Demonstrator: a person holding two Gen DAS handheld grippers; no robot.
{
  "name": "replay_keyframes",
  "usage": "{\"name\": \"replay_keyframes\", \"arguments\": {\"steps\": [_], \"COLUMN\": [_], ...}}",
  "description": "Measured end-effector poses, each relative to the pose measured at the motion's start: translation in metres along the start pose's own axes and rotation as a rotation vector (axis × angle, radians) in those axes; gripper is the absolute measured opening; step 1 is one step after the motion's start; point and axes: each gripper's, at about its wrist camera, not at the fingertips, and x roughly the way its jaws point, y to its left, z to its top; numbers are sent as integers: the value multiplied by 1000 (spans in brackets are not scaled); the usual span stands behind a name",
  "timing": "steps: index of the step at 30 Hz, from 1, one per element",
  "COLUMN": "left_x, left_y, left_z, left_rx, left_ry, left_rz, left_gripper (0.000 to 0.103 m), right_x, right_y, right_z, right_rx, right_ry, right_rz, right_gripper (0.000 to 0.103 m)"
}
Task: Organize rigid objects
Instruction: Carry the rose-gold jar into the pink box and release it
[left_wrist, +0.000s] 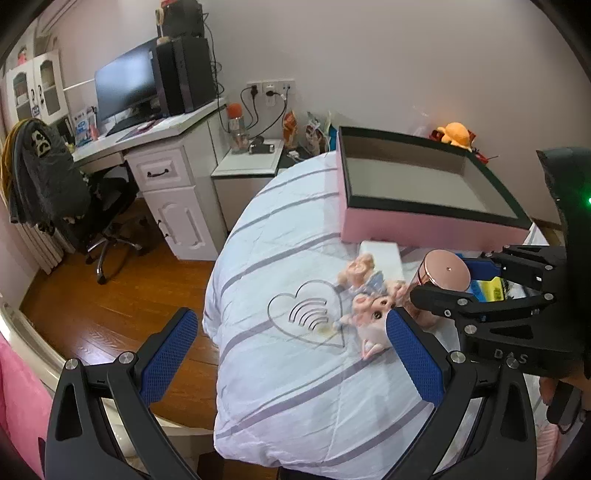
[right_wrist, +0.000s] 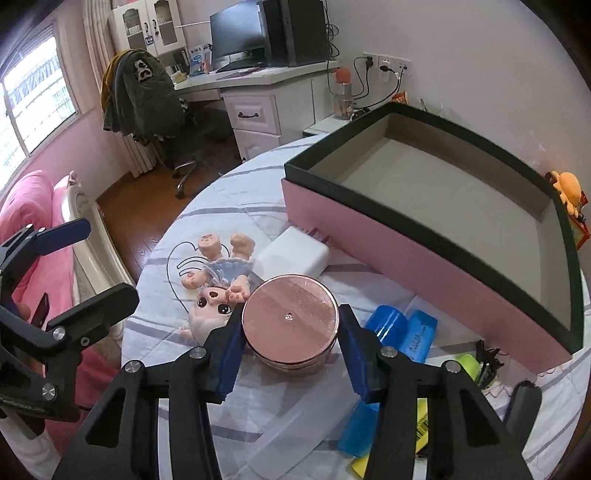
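**Q:** Right gripper (right_wrist: 290, 334) up front, what's it got, and where?

**A:** Clamped on a jar (right_wrist: 290, 325) with a rose-gold lid, sitting on the bed (left_wrist: 295, 387), striped white quilt, beside a doll (right_wrist: 218, 291) and white charger (right_wrist: 293, 254). Wood floor, white desk (left_wrist: 162, 133) with monitor behind.

**Q:** Left gripper (left_wrist: 291, 354)?

**A:** Spread wide, holding nothing, over the quilt. Pink box (right_wrist: 388, 236) with dark rim sits bare inside.

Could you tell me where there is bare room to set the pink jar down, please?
The pink box is bare inside: its whole grey floor is free. The bedspread is open near the heart print, left of the doll. It is crowded around the jar: doll, white charger, blue case.
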Motion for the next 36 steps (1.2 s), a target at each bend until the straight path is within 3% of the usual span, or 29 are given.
{"name": "replay_keyframes", "arguments": {"steps": [8,13,22,29,36], "left_x": [-4,6,49,78,93], "left_y": [-10,-11,-10,-11,-11], "left_z": [26,50,99,112,123], "left_rx": [6,-11,-31,1,33], "left_ry": [-59,-84,-65,-14,24], "left_rz": [-32,-33,-30,-41,-46], "left_gripper": [103,103,103,103,103], "right_x": [-40,-47,8,72,97], "right_y": [-6,-26,-74,-113,-134], "right_z": [26,61,130,155,180], "right_rx": [-25,-19,41,105,160], "right_ry": [-80,-115,-63,28,40], "right_rz": [5,-27,-58,-82,-37], "right_gripper": [49,49,49,49,49]}}
